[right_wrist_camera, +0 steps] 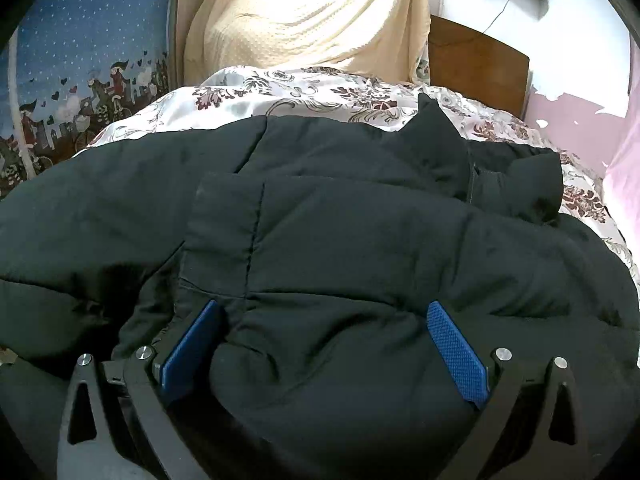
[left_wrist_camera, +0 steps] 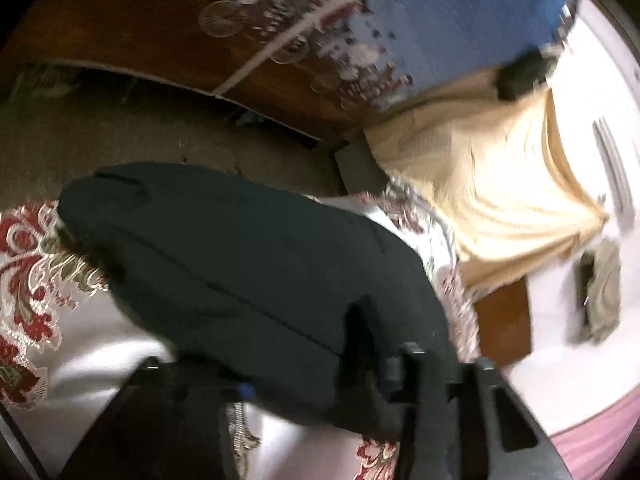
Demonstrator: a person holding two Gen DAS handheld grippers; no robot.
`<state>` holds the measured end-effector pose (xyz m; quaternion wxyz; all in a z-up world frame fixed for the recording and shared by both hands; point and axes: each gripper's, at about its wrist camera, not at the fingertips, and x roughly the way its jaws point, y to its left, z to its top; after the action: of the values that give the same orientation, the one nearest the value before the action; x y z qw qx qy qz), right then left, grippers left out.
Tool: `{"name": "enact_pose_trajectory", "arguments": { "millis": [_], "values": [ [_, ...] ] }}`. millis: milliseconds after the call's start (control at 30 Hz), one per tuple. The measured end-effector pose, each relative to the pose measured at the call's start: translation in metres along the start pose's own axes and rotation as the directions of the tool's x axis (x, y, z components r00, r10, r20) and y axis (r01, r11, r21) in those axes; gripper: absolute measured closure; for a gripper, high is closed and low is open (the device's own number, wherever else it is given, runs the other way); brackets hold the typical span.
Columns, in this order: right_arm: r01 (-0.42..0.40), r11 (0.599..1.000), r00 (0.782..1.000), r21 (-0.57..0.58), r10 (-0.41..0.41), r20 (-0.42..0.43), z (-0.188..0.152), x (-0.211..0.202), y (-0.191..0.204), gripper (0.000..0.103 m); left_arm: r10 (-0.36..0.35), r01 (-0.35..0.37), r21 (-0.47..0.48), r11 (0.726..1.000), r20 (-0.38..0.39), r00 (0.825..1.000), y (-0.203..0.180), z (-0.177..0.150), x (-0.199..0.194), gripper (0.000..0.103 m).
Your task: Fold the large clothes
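With the black quilted puffer jacket [right_wrist_camera: 340,240] lying bunched on the floral satin bedspread [right_wrist_camera: 280,92], the right tool [right_wrist_camera: 326,344] is straddling a padded fold, spread wide, probably needing to clench next, while the left tool [left_wrist_camera: 316,376] is too blurred to judge.

Left wrist view: heavy motion blur throughout, smeared edges, dark vignette at corners, strong fisheye curvature. White wall [left_wrist_camera: 580,80] overexposed, detail lost. Black jacket [left_wrist_camera: 248,248] underexposed, seams barely legible. Right wrist view: sharp, evenly lit indoor light. Cream blanket [right_wrist_camera: 304,12] near glare. Jacket [right_wrist_camera: 360,240] dark, quilting readable. Rim bowed, black corners.
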<state>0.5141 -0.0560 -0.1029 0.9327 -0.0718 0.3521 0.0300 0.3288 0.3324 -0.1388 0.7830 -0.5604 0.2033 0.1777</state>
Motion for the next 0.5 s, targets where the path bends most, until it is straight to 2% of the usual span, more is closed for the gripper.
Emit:
{"name": "enact_pose_trajectory", "arguments": {
  "millis": [100, 200, 400, 500],
  "values": [
    [-0.002, 1.000, 1.000, 0.000, 0.002, 0.000, 0.000, 0.000, -0.002, 0.001, -0.032, 0.033, -0.025, 0.999, 0.033, 0.999, 0.003, 0.002, -0.005, 0.088],
    [-0.001, 1.000, 1.000, 0.000, 0.001, 0.000, -0.001, 0.000, -0.001, 0.001, -0.049, 0.049, 0.008, 0.999, 0.064, 0.997, -0.002, 0.002, -0.011, 0.093],
    [-0.002, 1.000, 1.000, 0.003, 0.002, -0.001, -0.001, 0.000, -0.001, 0.001, -0.086, 0.072, 0.126, 0.989, 0.110, 0.990, -0.032, 0.008, -0.026, 0.096],
    [-0.020, 1.000, 1.000, 0.012, 0.020, -0.015, 0.002, 0.003, -0.004, 0.001, -0.105, 0.074, 0.227, 0.971, 0.124, 0.987, -0.061, 0.010, -0.039, 0.096]
  ]
}}
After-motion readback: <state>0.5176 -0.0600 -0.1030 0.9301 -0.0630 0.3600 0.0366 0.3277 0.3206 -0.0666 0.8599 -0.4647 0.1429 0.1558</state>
